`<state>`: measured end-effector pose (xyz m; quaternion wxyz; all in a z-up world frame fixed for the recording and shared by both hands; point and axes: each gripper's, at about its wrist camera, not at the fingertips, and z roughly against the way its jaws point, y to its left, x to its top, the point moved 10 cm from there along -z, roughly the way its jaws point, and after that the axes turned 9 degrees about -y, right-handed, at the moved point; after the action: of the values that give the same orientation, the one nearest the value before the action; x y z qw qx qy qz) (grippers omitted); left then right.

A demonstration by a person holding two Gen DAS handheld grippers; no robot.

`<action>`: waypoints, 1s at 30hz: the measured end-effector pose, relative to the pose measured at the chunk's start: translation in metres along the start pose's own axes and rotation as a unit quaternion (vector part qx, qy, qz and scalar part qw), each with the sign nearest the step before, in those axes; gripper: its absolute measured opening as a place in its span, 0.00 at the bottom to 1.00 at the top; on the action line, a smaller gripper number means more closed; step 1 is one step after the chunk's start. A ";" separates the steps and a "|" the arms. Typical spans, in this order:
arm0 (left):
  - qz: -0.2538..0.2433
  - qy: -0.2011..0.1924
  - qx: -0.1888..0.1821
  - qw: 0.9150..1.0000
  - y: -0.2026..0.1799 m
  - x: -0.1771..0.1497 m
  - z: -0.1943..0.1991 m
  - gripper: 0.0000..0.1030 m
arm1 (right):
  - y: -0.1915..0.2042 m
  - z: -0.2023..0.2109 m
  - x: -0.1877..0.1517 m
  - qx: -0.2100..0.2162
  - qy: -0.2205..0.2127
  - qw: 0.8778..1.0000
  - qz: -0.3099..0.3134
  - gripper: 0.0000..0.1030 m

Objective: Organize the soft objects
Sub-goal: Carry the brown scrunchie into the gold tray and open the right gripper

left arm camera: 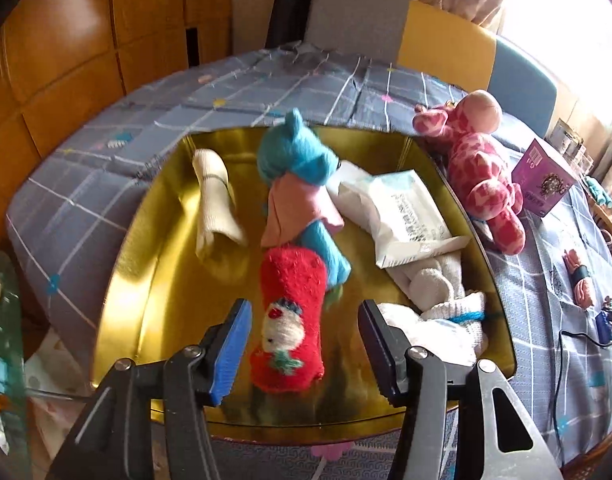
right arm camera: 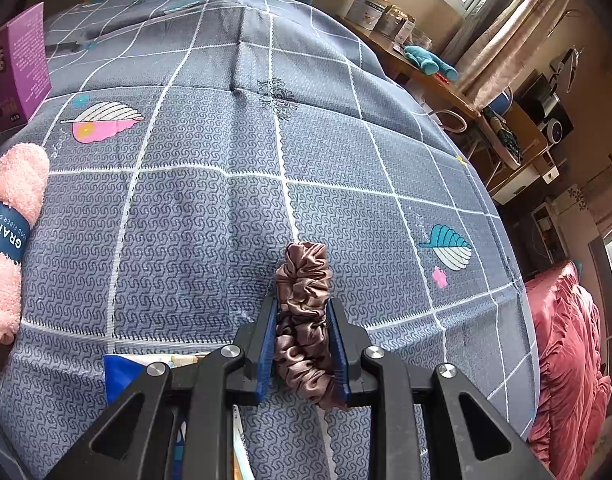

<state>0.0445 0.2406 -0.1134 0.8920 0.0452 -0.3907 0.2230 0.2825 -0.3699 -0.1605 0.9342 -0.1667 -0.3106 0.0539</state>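
A gold tin tray (left arm camera: 146, 248) holds a red sock with a white face (left arm camera: 292, 320), a blue plush with a pink cloth (left arm camera: 296, 176), a cream sock (left arm camera: 214, 204), a white wipes packet (left arm camera: 405, 216) and white socks (left arm camera: 437, 296). My left gripper (left arm camera: 306, 352) is open above the tray, its fingers either side of the red sock. A pink giraffe plush (left arm camera: 481, 168) lies on the table right of the tray. My right gripper (right arm camera: 302, 340) is shut on a brown satin scrunchie (right arm camera: 304, 312) above the grey checked tablecloth (right arm camera: 210, 208).
A purple box (left arm camera: 541, 176) stands beside the giraffe and also shows in the right wrist view (right arm camera: 16, 68). A rolled pink dishcloth with a blue band (right arm camera: 10, 232) lies at the left. A black cable (left arm camera: 573, 344) and chairs (left arm camera: 445, 36) border the table.
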 end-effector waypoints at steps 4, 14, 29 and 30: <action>-0.006 -0.025 0.001 1.000 0.001 0.010 0.016 0.61 | 0.001 0.001 0.000 -0.001 0.000 1.000 0.002 0.24; -0.018 -0.056 0.006 0.998 -0.003 0.023 0.031 0.61 | 0.003 0.002 -0.002 -0.014 0.010 1.000 0.010 0.18; -0.004 -0.059 0.001 0.998 0.000 0.021 0.034 0.61 | 0.002 0.015 -0.004 -0.032 0.031 0.999 -0.017 0.16; -0.004 -0.059 0.001 0.998 0.000 0.021 0.034 0.61 | 0.003 0.020 -0.001 -0.032 0.024 0.999 -0.024 0.16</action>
<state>0.0339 0.2399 -0.0751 0.8682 0.0606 -0.4422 0.2169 0.2694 -0.3616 -0.1467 0.9367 -0.1906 -0.2933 0.0177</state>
